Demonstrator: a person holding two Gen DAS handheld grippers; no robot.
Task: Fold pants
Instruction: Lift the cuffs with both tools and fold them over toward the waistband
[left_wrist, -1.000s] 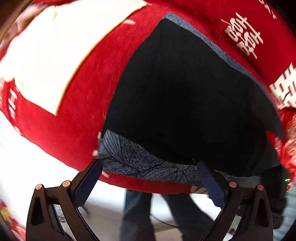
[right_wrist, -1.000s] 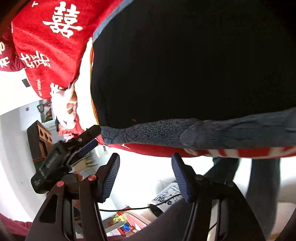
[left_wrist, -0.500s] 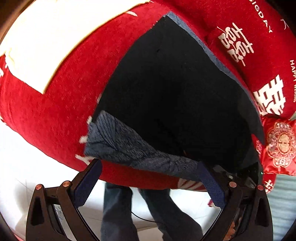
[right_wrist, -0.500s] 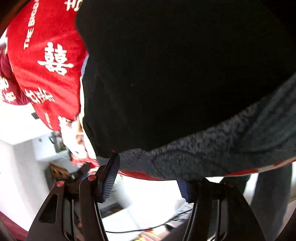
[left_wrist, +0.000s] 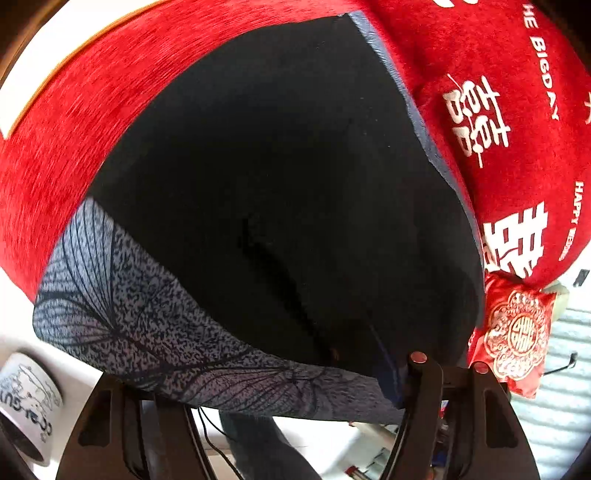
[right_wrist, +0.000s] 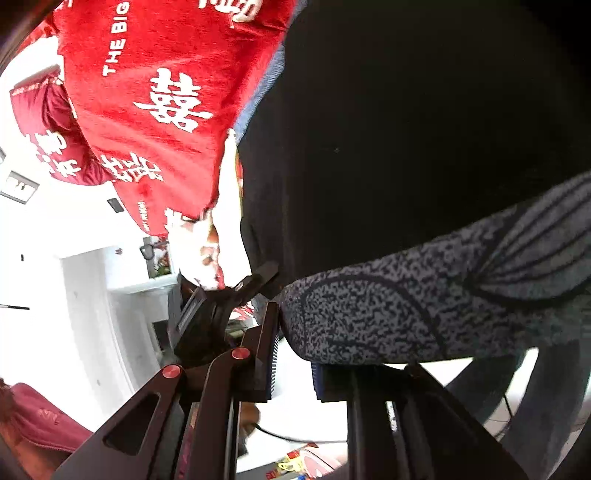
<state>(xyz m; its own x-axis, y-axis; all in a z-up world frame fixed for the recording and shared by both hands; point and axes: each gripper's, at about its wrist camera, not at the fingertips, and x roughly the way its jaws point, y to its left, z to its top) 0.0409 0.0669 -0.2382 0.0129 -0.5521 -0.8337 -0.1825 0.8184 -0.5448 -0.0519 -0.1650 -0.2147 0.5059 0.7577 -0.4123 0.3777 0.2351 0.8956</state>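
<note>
Black pants (left_wrist: 280, 177) lie spread on the red blanket (left_wrist: 74, 122), their grey patterned cuff (left_wrist: 147, 332) hanging at the near edge. Left gripper (left_wrist: 266, 406) is closing, jaws still well apart, the cuff between them; whether the pads touch it, I cannot tell. Right gripper (right_wrist: 293, 354) is closing too, jaws narrow, the cuff's corner (right_wrist: 369, 317) just above the pads, not yet pinched.
</note>
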